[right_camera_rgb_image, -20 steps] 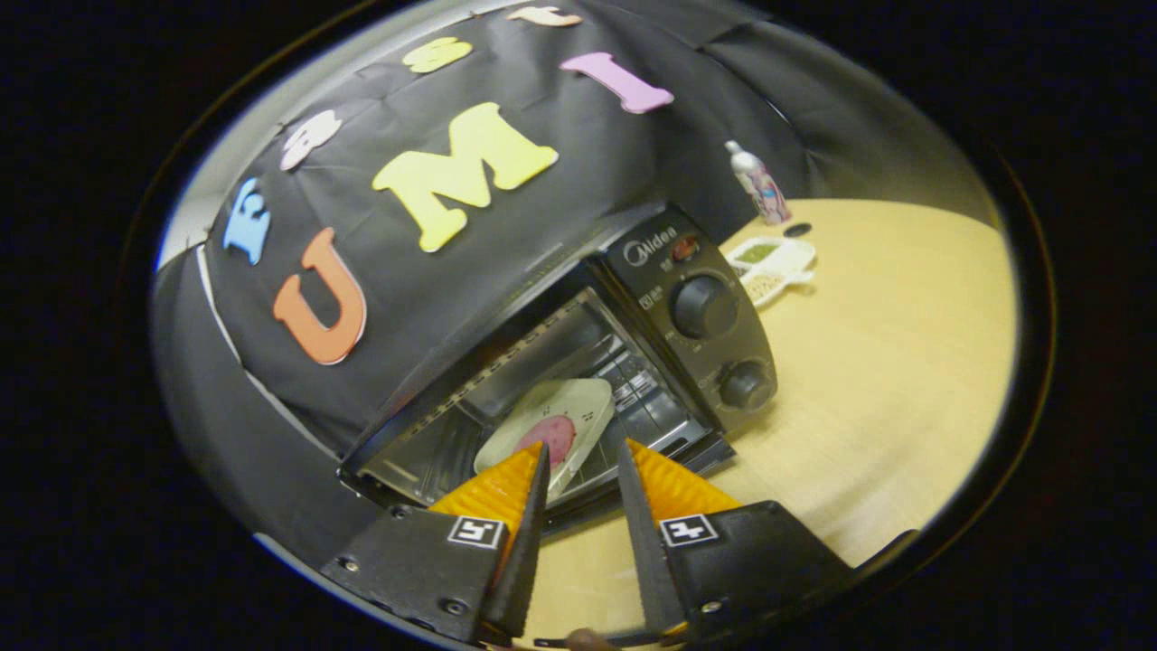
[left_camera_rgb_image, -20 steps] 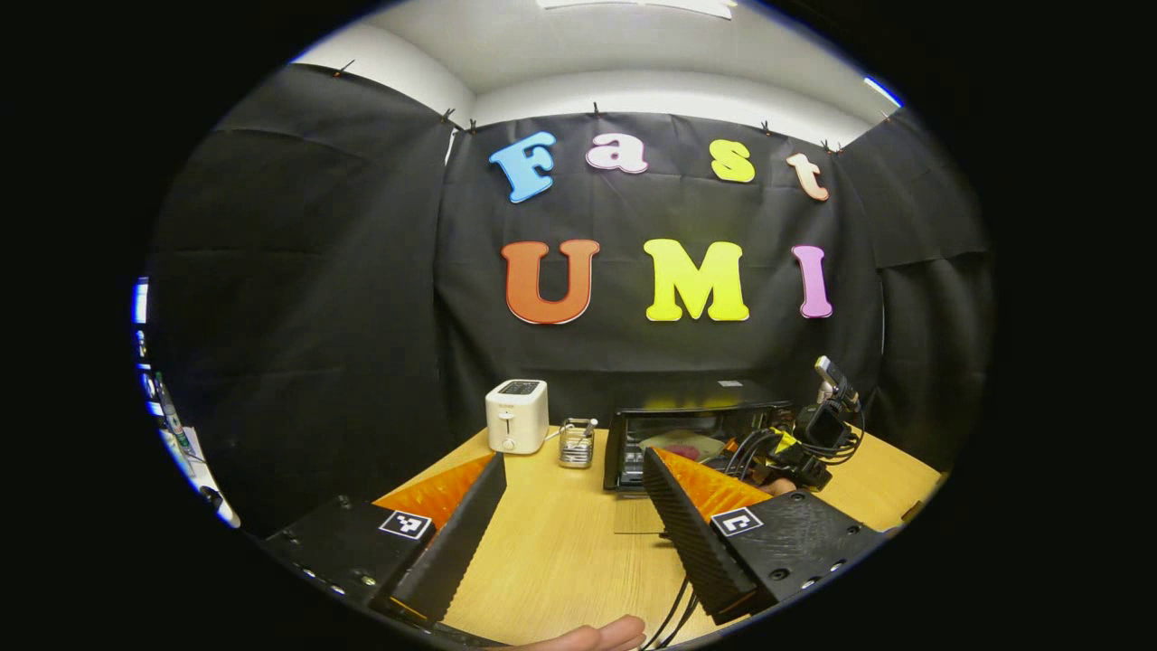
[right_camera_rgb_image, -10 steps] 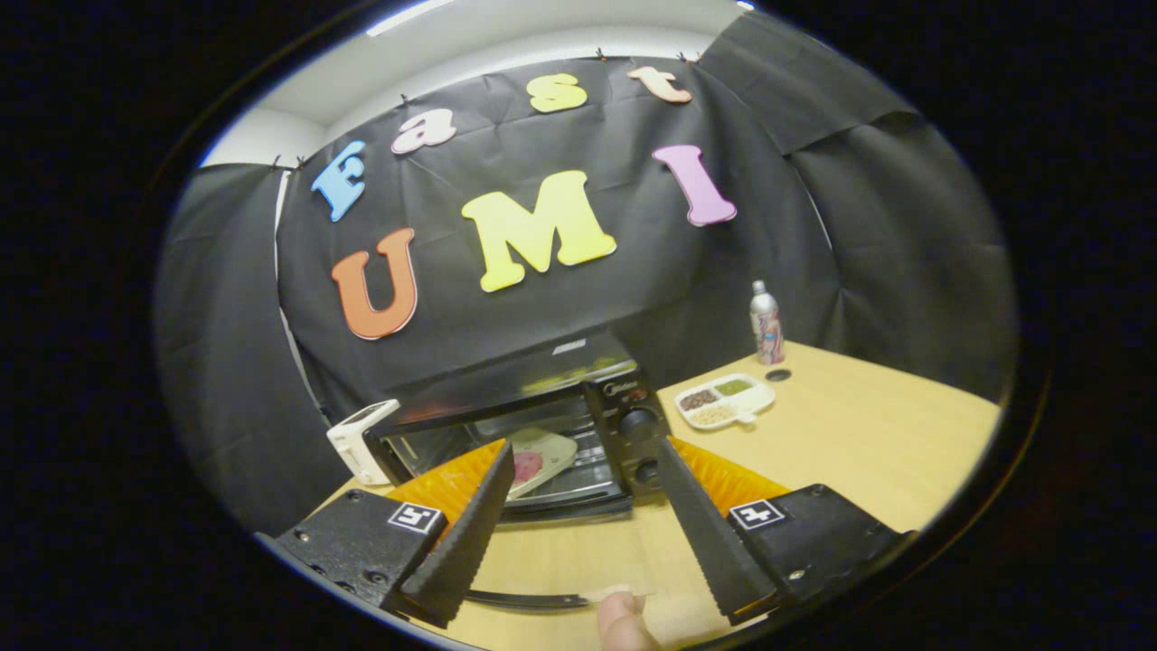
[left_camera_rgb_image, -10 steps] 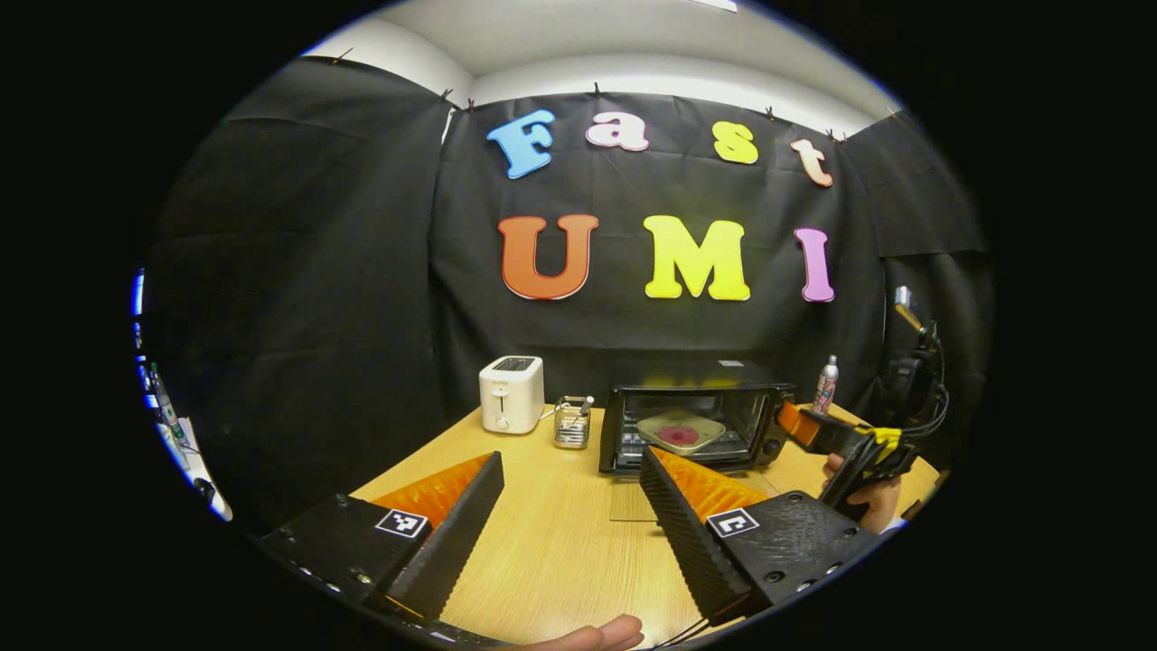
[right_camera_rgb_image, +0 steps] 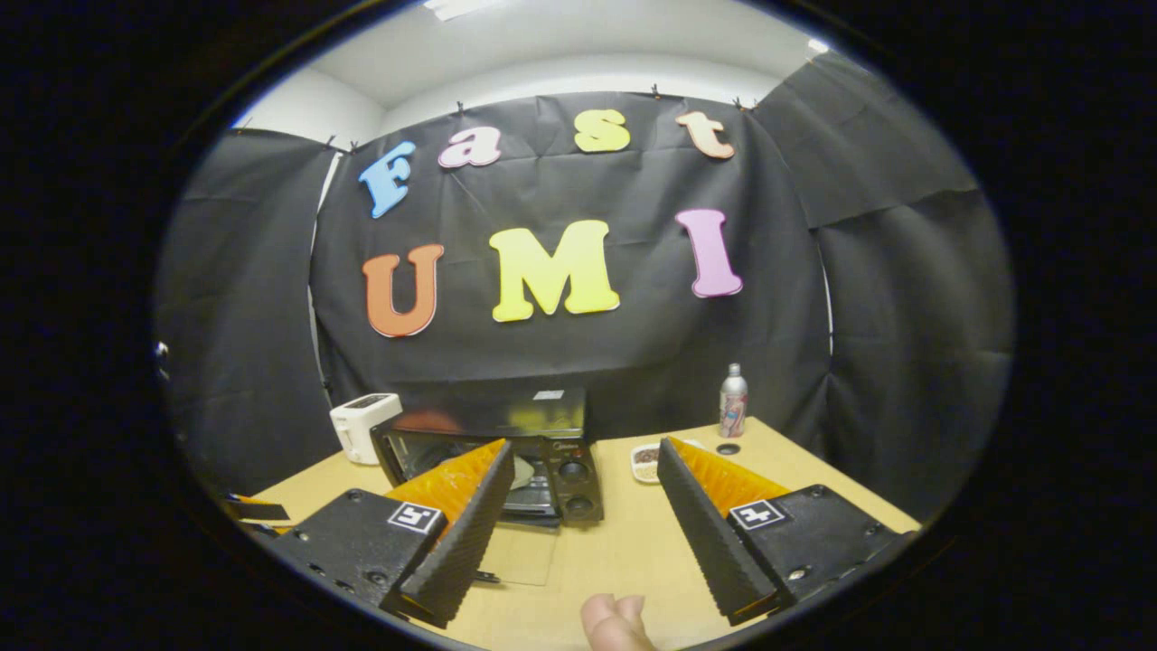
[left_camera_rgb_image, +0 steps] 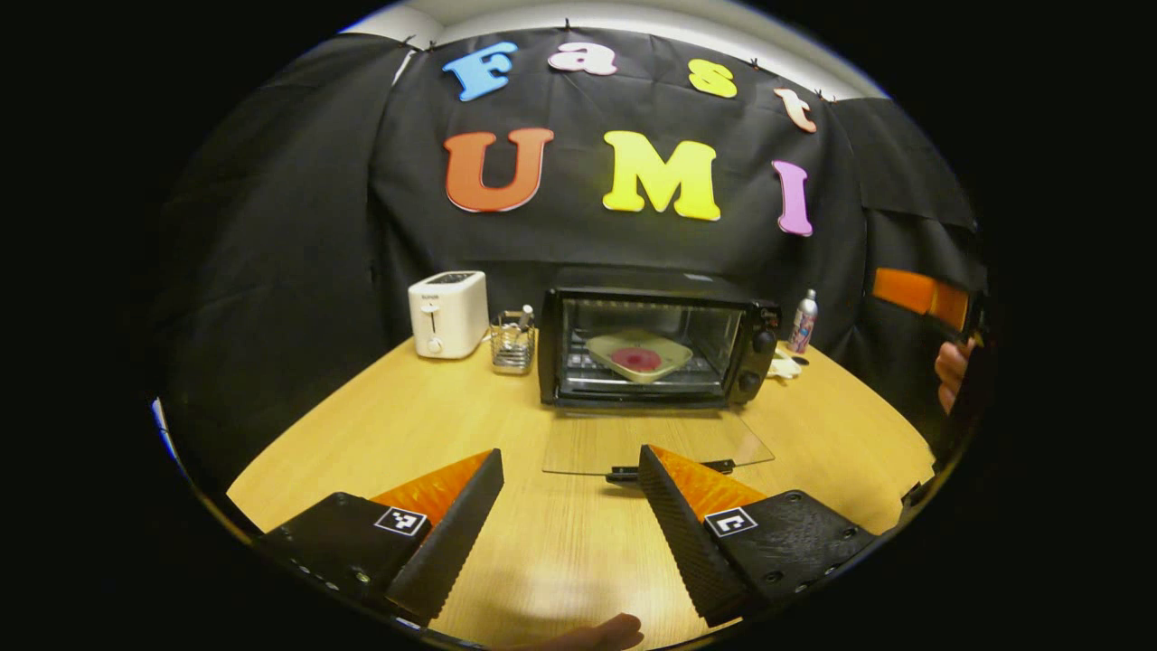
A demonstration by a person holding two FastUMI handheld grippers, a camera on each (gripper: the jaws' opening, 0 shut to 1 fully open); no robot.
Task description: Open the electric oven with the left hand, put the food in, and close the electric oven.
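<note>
Waiting left gripper (left_camera_rgb_image: pixel 565 529): its 2 fingers are spread wide and hold nothing. It hangs over the table (left_camera_rgb_image: pixel 398 425), near the front edge.
Right gripper (right_camera_rgb_image: pixel 583 524): its 2 fingers are also wide apart and hold nothing. In the left gripper view it shows far off at the right edge (left_camera_rgb_image: pixel 922 294), with a hand on it.
Door (left_camera_rgb_image: pixel 655 441): the glass door lies flat down on the table, just in front of the oven. It is open.
Door handle (left_camera_rgb_image: pixel 669 470): a dark bar runs along the door's front edge, right by the left gripper's right finger (left_camera_rgb_image: pixel 682 533). I think this is the best place to grab.
How the door will handle: it is glass, so it looks stiff and could break. It is likely a bit heavy and swings on a hinge at the bottom. I would lift it by the bar and push it up gently, not slam it.
Oven (left_camera_rgb_image: pixel 655 339): a black box farther back on the table, with 2 knobs on its right side.
Food (left_camera_rgb_image: pixel 637 359): a red round piece sits on a pale plate (left_camera_rgb_image: pixel 640 353) on the rack inside the oven. It is already in.
Left to do: I think only closing the door is left.
Far things: a white toaster (left_camera_rgb_image: pixel 447 314) and a small rack (left_camera_rgb_image: pixel 513 342) stand left of the oven. A bottle (left_camera_rgb_image: pixel 803 321) stands to its right.
</note>
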